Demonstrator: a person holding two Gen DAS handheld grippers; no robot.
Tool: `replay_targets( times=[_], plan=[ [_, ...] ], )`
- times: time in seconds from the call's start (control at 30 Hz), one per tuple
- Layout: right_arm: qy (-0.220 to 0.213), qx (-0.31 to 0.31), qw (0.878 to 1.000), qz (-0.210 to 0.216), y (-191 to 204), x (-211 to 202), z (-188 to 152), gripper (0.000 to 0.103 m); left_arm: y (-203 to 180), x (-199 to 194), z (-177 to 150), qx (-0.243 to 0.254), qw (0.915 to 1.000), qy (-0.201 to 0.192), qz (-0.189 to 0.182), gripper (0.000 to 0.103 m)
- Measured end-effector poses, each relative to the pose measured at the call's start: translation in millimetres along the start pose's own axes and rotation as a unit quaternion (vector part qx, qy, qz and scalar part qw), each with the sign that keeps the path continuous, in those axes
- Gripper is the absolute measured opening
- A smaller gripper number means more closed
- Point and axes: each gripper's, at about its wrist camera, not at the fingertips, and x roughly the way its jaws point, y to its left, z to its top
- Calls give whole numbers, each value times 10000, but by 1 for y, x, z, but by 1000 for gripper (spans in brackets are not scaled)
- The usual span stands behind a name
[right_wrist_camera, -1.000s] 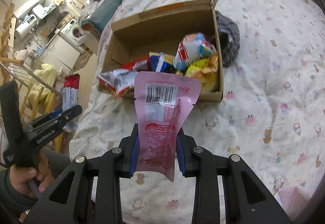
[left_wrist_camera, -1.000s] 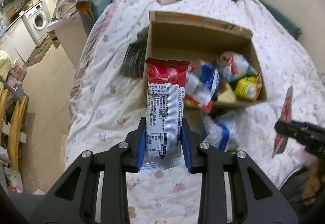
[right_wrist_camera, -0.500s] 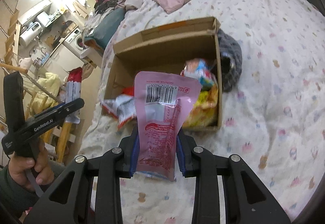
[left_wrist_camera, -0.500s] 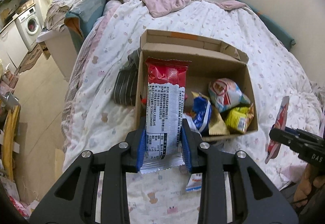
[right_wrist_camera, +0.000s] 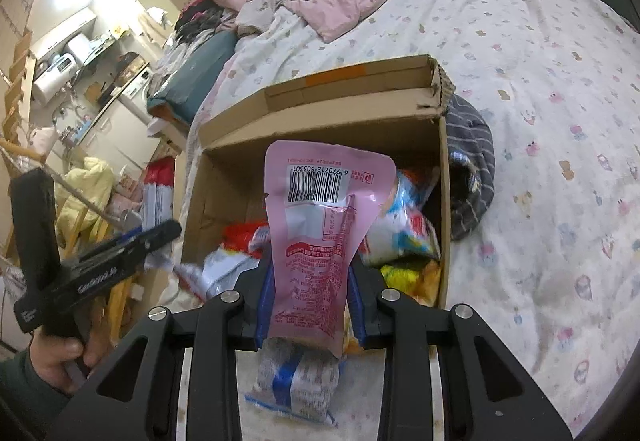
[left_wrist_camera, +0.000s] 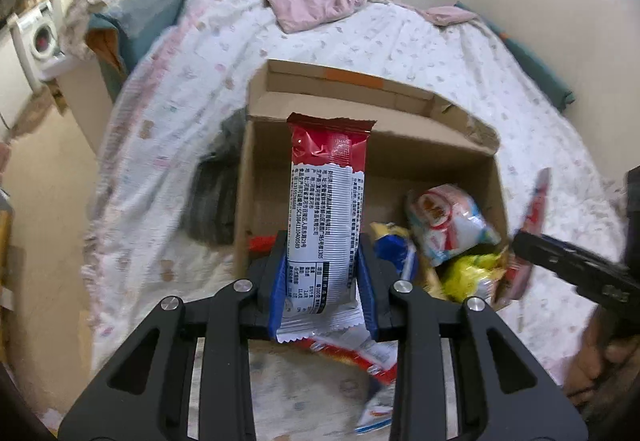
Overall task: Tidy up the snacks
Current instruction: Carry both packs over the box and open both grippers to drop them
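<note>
My left gripper point(left_wrist_camera: 323, 281) is shut on a red and white snack packet point(left_wrist_camera: 326, 217) that stands upright between the blue pads. It hangs at the near edge of an open cardboard box point(left_wrist_camera: 256, 177) on the bed, which holds several snack bags point(left_wrist_camera: 444, 225). My right gripper point(right_wrist_camera: 310, 293) is shut on a pink pouch point(right_wrist_camera: 320, 237) with a barcode, also at the box's point(right_wrist_camera: 320, 117) near edge. Each gripper shows in the other's view: the right one point(left_wrist_camera: 524, 241) at the right, the left one point(right_wrist_camera: 172, 229) at the left, held by a hand point(right_wrist_camera: 60, 353).
A blue and white packet point(right_wrist_camera: 296, 381) lies on the patterned bedspread point(right_wrist_camera: 540, 121) just before the box, and a red one point(left_wrist_camera: 352, 353) beside it. A grey striped cloth point(right_wrist_camera: 472, 177) rests against the box's side. Piled clothes, a washing machine point(left_wrist_camera: 40, 37) and floor lie left.
Both grippers have moved forward toward the box with their packets still held. The box now looks nearer and larger, and the loose packets on the bed sit under the grippers.
</note>
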Motion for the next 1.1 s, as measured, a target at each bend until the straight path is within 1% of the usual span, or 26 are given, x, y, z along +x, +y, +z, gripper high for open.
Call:
replay_targets(
  times=[0.1,0.17,0.23,0.37,0.5,0.57,0.87,1.0,1.03,1.07,1.1],
  plan=[
    [10,147,9998,144,0,11,10,33,-1,3,6,31,9999,-27,92,27],
    [64,160,9998,140,4,23,15,33,-2,6,9,-6,10000,24,29,27],
    [150,149,9997,79,8,35,17,33,-3,10,10,-11,10000,60,0,27],
    [367,130,9992,-25,10,48,11,33,-8,19,8,70,9998,178,70,27],
    [381,141,9992,-68,8,49,10,33,-11,23,5,94,9995,303,-3,27],
    [353,195,9992,-69,5,48,12,33,-12,24,5,45,9994,314,-107,27],
    [196,310,9993,18,4,44,13,36,-14,21,4,24,9995,266,-150,29],
    [169,256,9995,60,8,43,13,36,-15,16,7,38,9997,148,-174,29],
    [149,261,9995,68,8,43,13,37,-15,15,7,24,9997,125,-192,29],
    [122,273,9995,81,8,42,13,40,-15,15,8,16,9997,121,-203,29],
    [93,299,9995,108,8,42,13,47,-15,15,8,10,9997,124,-204,29]
  ],
)
